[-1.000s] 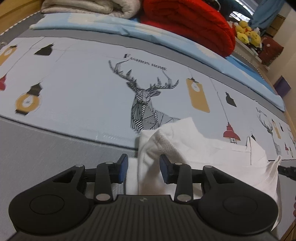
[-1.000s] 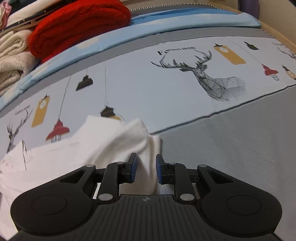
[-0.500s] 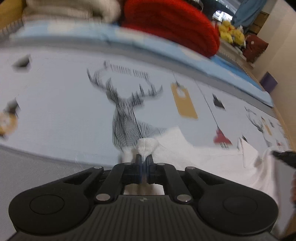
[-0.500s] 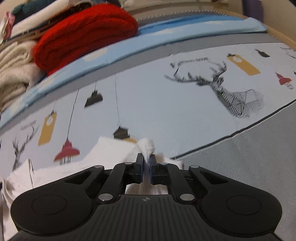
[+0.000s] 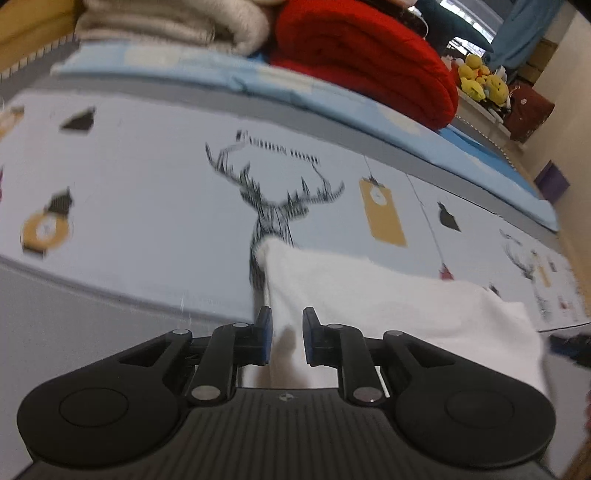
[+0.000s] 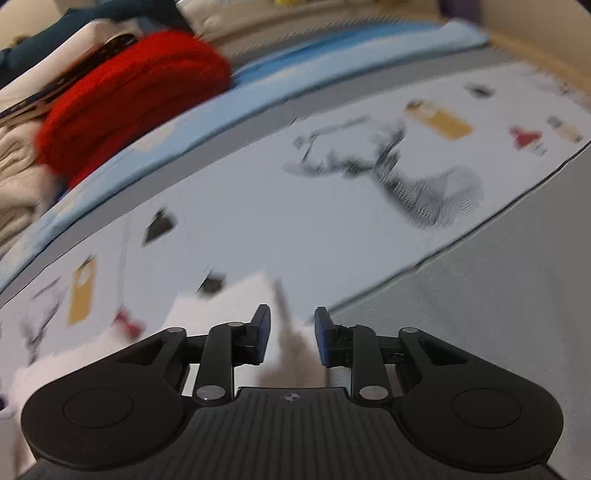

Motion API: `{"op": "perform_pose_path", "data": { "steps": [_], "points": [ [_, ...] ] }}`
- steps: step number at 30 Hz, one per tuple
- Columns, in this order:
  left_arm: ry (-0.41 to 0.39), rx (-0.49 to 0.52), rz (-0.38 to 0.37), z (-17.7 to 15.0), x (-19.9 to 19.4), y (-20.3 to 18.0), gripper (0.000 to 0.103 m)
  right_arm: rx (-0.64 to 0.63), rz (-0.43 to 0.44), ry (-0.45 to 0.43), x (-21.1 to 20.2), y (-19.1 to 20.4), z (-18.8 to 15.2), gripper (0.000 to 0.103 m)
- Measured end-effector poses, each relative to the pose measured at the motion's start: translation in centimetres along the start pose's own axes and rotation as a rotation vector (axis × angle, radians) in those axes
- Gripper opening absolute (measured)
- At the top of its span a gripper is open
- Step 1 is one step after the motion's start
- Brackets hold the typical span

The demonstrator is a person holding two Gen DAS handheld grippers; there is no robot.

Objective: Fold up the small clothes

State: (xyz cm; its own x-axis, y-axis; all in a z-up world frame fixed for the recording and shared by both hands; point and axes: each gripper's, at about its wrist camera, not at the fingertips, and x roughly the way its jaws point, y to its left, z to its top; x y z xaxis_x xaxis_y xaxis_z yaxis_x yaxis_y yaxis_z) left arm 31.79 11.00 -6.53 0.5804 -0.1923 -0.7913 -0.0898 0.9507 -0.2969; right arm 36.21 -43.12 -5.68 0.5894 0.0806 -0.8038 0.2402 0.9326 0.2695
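Note:
A small white garment (image 5: pixel 388 306) lies on the printed bed sheet, with a fold edge running away from my left gripper. My left gripper (image 5: pixel 287 326) is open, its blue-padded fingers (image 5: pixel 264 325) on either side of the garment's near corner, not pinching it. In the right wrist view the same white garment (image 6: pixel 229 306) lies to the left and under my right gripper (image 6: pixel 291 328), which is open with cloth between its fingers (image 6: pixel 322 332). The right wrist view is motion-blurred.
The sheet (image 5: pixel 147 192) bears deer and lantern prints, with a grey band (image 6: pixel 498 295) at the near side. A red knitted blanket (image 5: pixel 362 55) and cream blankets (image 5: pixel 177 22) are stacked at the back. Yellow plush toys (image 5: pixel 480 79) sit far right.
Both grippers closed on the garment's corners half a second ago and carried them forward. Now both have opened and released the cloth, which lies folded over.

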Motion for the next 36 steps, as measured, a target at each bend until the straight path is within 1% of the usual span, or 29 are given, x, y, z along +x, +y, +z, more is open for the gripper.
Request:
{"op": "perform_pose_path", "data": {
  "steps": [2,4,6,8,10,11,12,13,15,16,17,18,20,22,24,27,28,29,30,31,33,35,36],
  "points": [
    [0.036,-0.017,-0.014,-1.1,-0.9,0.2,0.019,-0.033,0.012,0.058,-0.5,0.0,-1.1,0.029],
    [0.091,-0.031,-0.033,-2.4,-2.1,0.4,0.019,-0.086,-0.007,0.086,-1.6,0.1,-2.2,0.029],
    [0.172,-0.026,-0.014,-3.5,-3.3,0.4,0.019,-0.098,-0.018,0.105,-3.0,-0.1,-3.1,0.029],
    [0.207,-0.013,-0.003,-4.5,-4.7,0.3,0.019,-0.106,-0.004,0.116,-5.3,-0.2,-3.8,0.029],
    [0.213,-0.022,-0.02,-6.0,-6.1,0.6,0.02,-0.143,0.026,0.095,-8.0,-0.4,-4.5,0.034],
    [0.207,-0.037,-0.028,-6.6,-6.5,0.9,0.022,-0.163,0.033,0.086,-8.8,-0.4,-4.8,0.039],
    [0.198,-0.056,-0.039,-7.2,-6.6,1.1,0.023,-0.18,0.032,0.079,-9.5,-0.6,-5.2,0.041],
    [0.193,-0.076,-0.051,-7.8,-6.6,1.4,0.023,-0.186,0.025,0.076,-9.8,-0.9,-5.8,0.041],
    [0.201,-0.104,-0.039,-8.4,-6.6,1.6,0.023,-0.156,0.013,0.093,-9.6,-1.9,-7.2,0.041],
    [0.174,-0.106,-0.038,-8.2,-6.7,1.5,0.023,-0.129,0.01,0.12,-9.1,-2.5,-8.0,0.041],
    [0.156,-0.098,-0.043,-8.1,-6.8,1.4,0.023,-0.117,-0.011,0.176,-8.3,-2.9,-8.3,0.041],
    [0.155,-0.09,-0.048,-8.1,-6.7,1.2,0.023,-0.112,-0.026,0.18,-8.2,-3.1,-8.4,0.041],
    [0.176,-0.073,-0.04,-8.3,-6.3,0.9,0.023,-0.115,-0.037,0.155,-8.3,-3.1,-8.5,0.041],
    [0.195,-0.05,-0.015,-8.7,-5.9,0.9,0.023,-0.117,-0.043,0.186,-7.8,-3.3,-8.8,0.041],
    [0.203,-0.037,-0.001,-8.9,-5.7,0.9,0.023,-0.15,-0.041,0.22,-7.2,-2.9,-9.2,0.041],
    [0.204,-0.011,0.004,-9.1,-5.6,0.9,0.023,-0.239,-0.051,0.233,-6.6,-1.7,-10.1,0.041],
    [0.2,-0.001,0.0,-9.1,-5.6,0.8,0.023,-0.263,-0.054,0.241,-6.4,-1.4,-10.3,0.04],
    [0.199,0.005,-0.006,-9.1,-5.6,0.8,0.022,-0.277,-0.053,0.251,-6.3,-1.3,-10.5,0.029],
    [0.202,0.013,-0.019,-9.1,-5.6,0.7,0.012,-0.286,-0.043,0.261,-6.2,-1.3,-10.6,0.011],
    [0.207,0.02,-0.027,-9.2,-5.6,0.6,0.004,-0.297,-0.04,0.269,-6.2,-1.3,-10.7,0.005],
    [0.2,0.052,-0.016,-9.2,-6.0,0.2,0.003,-0.315,-0.032,0.257,-6.5,-1.2,-10.8,0.003],
    [0.151,0.068,0.017,-9.0,-7.3,-0.1,0.003,-0.301,-0.006,0.221,-7.3,-1.6,-10.3,0.002],
    [0.122,0.047,0.0,-8.9,-8.2,0.1,0.003,-0.27,0.019,0.184,-8.0,-1.8,-9.8,0.002]
  ]
}}
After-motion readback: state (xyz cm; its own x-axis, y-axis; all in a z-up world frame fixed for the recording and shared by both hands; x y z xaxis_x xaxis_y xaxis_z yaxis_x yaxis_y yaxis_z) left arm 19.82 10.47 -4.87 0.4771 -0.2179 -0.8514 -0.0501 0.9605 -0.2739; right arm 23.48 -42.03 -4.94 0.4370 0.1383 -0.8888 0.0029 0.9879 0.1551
